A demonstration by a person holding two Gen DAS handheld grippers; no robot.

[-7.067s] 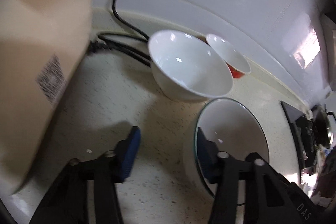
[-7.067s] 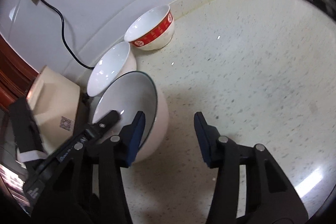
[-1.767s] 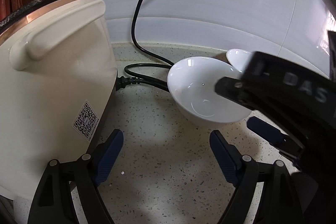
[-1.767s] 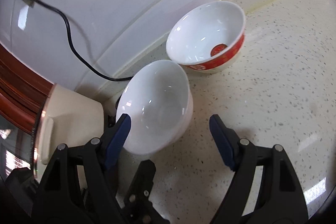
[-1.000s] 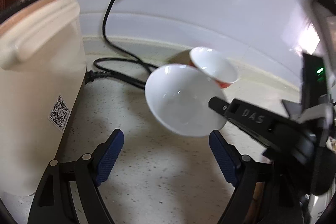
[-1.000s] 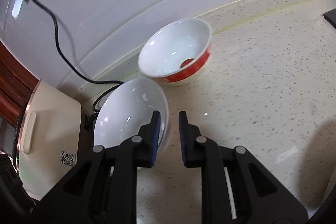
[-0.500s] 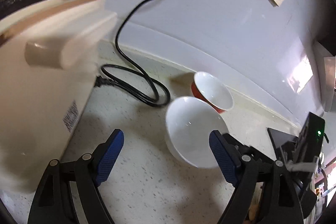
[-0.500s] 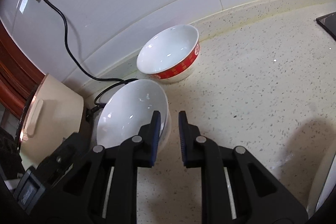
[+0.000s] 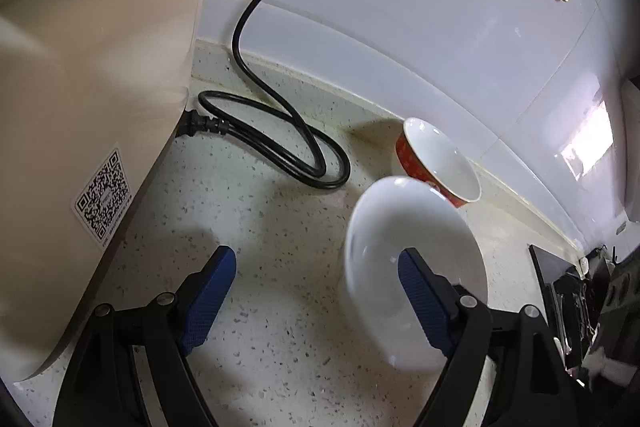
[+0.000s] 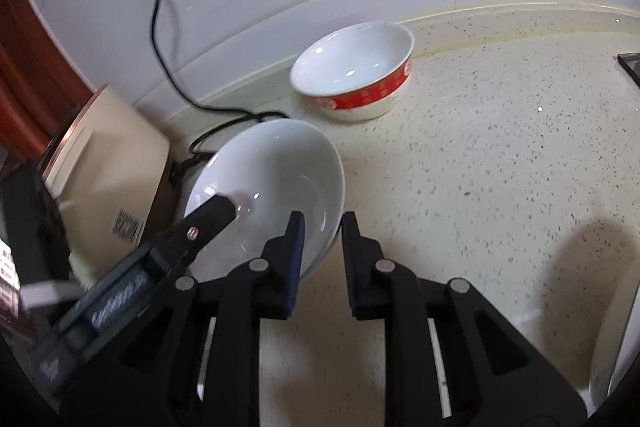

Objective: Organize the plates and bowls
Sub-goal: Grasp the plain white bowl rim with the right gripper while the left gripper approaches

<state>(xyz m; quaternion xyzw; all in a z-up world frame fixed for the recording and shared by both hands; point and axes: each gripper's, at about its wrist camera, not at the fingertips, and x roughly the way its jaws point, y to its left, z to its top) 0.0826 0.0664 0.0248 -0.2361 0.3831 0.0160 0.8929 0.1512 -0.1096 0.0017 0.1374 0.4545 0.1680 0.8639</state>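
I count two bowls on my feeds: one plain white ceramic bowl [image 10: 276, 187] and one white bowl with a red patterned band [image 10: 354, 75], plus one cream-coloured appliance with a QR label [image 9: 92, 99] and one black power cord [image 9: 280, 143] looping over the speckled pale stone countertop [image 10: 500, 187]. My right gripper [image 10: 322, 259] reaches in low over the counter, its blue-padded jaws drawn nearly together and pinching the near rim of the plain white bowl, which is tipped up with its opening facing my camera. My left gripper [image 9: 316, 291] points toward the wall, jaws spread wide and holding nothing; its right finger [image 9: 424, 299] lies across the white bowl's hollow in the left view, and in the right view that same finger's tip shows at the bowl's far rim, though I cannot tell if it touches. The red-banded bowl sits upright near the backsplash, just beyond the white one.
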